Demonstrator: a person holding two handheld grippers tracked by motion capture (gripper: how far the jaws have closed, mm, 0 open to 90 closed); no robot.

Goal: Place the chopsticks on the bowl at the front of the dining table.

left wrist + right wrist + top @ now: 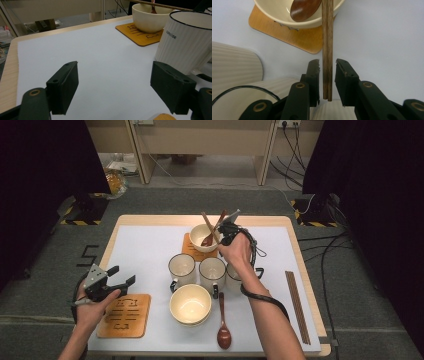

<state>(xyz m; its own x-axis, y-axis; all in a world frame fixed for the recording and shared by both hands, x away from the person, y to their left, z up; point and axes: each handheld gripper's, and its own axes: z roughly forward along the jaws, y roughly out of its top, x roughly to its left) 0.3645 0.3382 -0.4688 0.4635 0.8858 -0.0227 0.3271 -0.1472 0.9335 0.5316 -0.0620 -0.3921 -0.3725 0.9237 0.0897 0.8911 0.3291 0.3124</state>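
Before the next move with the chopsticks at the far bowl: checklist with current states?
1. Chopsticks sit between the right claw jaws: ok.
2. Jaws clamped on them: cannot tell, a slim gap shows at one jaw.
3. Chopsticks reach over the far bowl rim: ok.
4. Chopsticks apart from the spoon in that bowl: cannot tell, they lie side by side.
5. Left claw open, holding nothing, short of the mug: ok.

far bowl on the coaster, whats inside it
A brown wooden spoon lies in the far bowl, and a pair of chopsticks leans over its rim. The bowl's bottom under them is hidden.
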